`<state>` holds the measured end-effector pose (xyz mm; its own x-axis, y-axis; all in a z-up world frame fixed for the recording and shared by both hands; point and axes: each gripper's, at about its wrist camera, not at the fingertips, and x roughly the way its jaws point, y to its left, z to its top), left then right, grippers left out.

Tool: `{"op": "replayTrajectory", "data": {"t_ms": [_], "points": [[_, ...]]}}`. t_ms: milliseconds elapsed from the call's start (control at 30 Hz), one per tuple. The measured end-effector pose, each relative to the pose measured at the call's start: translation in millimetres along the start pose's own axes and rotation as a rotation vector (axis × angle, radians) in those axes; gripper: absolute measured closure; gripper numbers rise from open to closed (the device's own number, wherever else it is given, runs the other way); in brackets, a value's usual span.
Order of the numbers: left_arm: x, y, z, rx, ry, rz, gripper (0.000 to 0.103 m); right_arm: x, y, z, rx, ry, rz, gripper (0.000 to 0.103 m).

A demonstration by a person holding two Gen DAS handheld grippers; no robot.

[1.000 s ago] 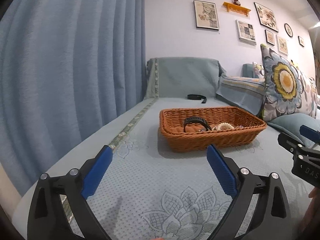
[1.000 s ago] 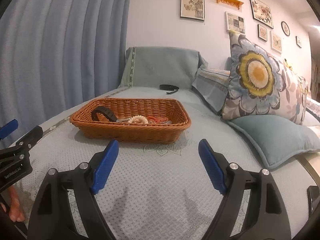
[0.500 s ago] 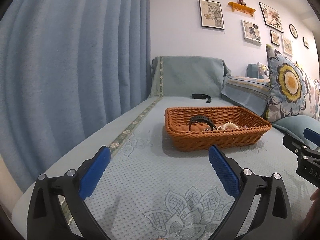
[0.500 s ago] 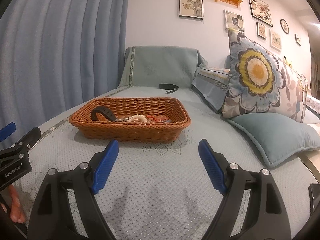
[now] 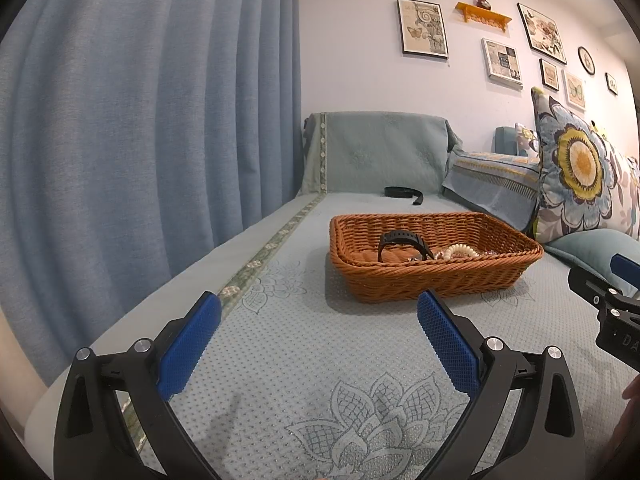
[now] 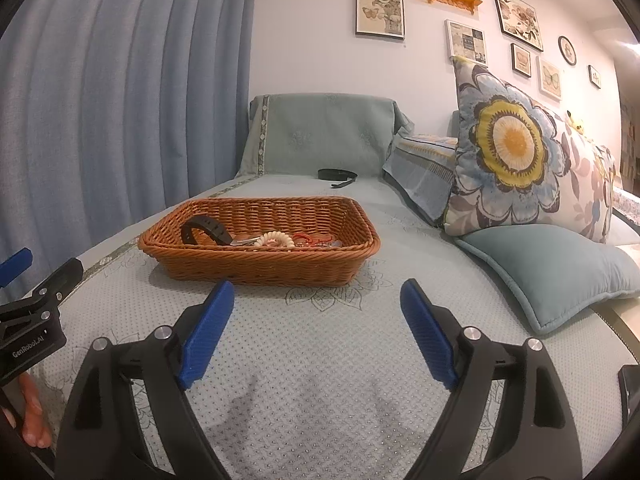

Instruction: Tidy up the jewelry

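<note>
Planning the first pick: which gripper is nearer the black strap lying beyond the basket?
Neither clearly: left gripper and right gripper both hover short of the basket, strap far behind it.

From my left gripper's view the basket (image 5: 434, 276) wall hides most of the jewelry behind the watch (image 5: 402, 242), my other gripper (image 5: 608, 300) is cut off at the edge, and the small red pieces (image 6: 310, 238) blur together.

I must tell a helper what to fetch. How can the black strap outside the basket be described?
Find the wicker basket on the sofa seat. Behind it, near the upright back cushion, a black strap lies flat and alone on the fabric, whereas the black watch sits inside the basket.
</note>
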<state>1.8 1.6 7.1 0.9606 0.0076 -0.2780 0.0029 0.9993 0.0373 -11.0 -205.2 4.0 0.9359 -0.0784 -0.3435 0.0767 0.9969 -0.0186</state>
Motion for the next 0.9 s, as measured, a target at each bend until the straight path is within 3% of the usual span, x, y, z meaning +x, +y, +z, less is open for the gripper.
{"op": "replayTrajectory", "data": {"t_ms": [900], "points": [[6.1,1.5,-2.2,0.003,0.019,0.001,0.008,1.7,4.6,1.7,0.001,0.010,-0.002,0.021]]}}
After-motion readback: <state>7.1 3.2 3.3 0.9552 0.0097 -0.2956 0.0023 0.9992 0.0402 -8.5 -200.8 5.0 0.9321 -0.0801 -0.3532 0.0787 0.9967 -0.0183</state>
